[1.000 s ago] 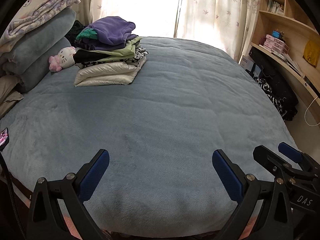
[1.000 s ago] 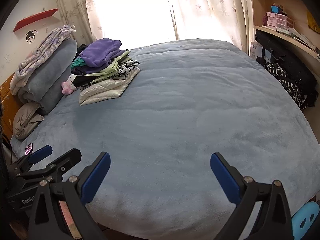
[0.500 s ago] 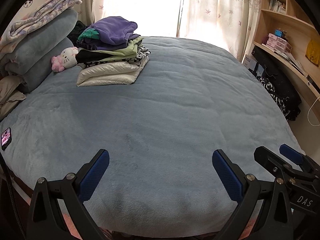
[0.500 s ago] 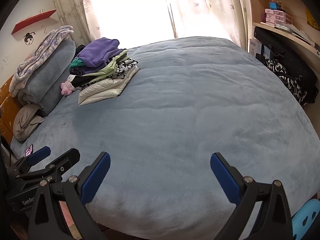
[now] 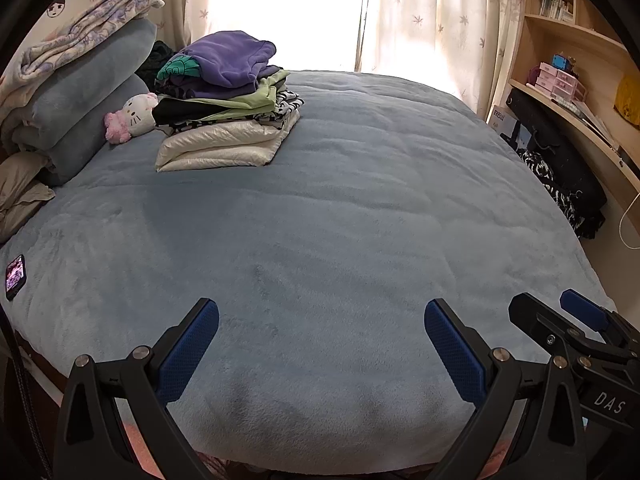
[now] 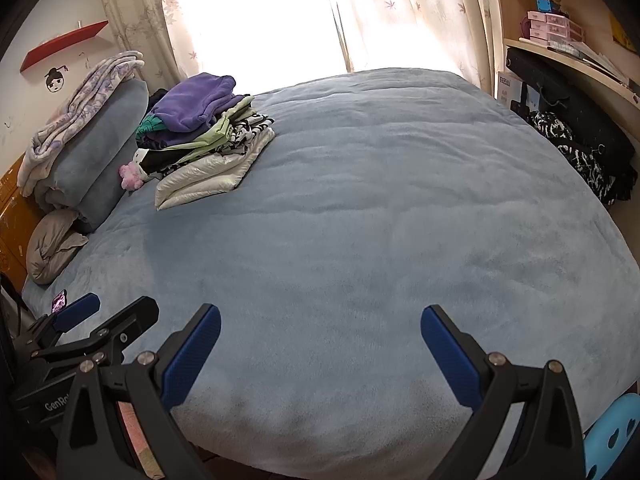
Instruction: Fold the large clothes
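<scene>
A stack of folded clothes (image 5: 228, 108) (image 6: 208, 140), purple on top and a shiny cream jacket at the bottom, rests at the far left of a bed under a blue fleece blanket (image 5: 340, 220) (image 6: 380, 220). My left gripper (image 5: 320, 344) hangs open over the near edge of the bed, holding nothing. Beside it, my right gripper (image 6: 320, 348) is open and empty too, and shows at the left wrist view's right edge (image 5: 576, 328). The left gripper appears at the lower left of the right wrist view (image 6: 100, 324). A black-and-white patterned garment (image 5: 560, 192) (image 6: 580, 152) hangs off the bed's right side.
Rolled blue bedding and a floral blanket (image 5: 76, 80) are piled at the headboard on the left, with a white plush toy (image 5: 132, 116) next to the stack. A phone (image 5: 15, 276) lies at the near left edge. Wooden shelves (image 5: 568, 80) line the right wall. A curtained window (image 5: 280, 12) is behind.
Both views have drifted slightly, the clothes stack shifting a little right and down in the left wrist view. Both grippers stay open and empty.
</scene>
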`<move>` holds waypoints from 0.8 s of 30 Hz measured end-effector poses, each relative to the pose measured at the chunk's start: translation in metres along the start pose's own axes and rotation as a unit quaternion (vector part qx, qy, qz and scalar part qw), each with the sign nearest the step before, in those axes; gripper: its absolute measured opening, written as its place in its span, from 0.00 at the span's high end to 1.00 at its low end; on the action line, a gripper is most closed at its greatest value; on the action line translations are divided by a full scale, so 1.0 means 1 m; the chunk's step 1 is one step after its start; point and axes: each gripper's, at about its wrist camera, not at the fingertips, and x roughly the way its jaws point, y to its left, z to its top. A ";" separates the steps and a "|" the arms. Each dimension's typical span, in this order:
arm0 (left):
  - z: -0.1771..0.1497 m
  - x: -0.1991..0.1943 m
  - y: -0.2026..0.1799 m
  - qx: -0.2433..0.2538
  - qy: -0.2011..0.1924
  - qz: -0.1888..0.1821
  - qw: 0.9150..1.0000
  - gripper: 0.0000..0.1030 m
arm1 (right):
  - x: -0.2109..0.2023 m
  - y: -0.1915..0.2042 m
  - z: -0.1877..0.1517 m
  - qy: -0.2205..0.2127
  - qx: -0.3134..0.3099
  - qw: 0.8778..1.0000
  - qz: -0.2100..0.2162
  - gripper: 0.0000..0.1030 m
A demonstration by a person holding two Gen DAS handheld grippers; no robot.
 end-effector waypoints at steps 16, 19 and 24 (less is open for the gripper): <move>-0.001 0.002 -0.001 0.003 0.007 0.008 1.000 0.01 | 0.003 -0.001 -0.002 0.004 0.003 1.000 -0.001 0.02; -0.002 0.002 -0.002 0.003 0.007 0.009 1.000 0.01 | 0.004 -0.002 -0.002 0.005 0.003 1.000 -0.001 0.02; -0.002 0.002 -0.002 0.003 0.007 0.009 1.000 0.01 | 0.004 -0.002 -0.002 0.005 0.003 1.000 -0.001 0.02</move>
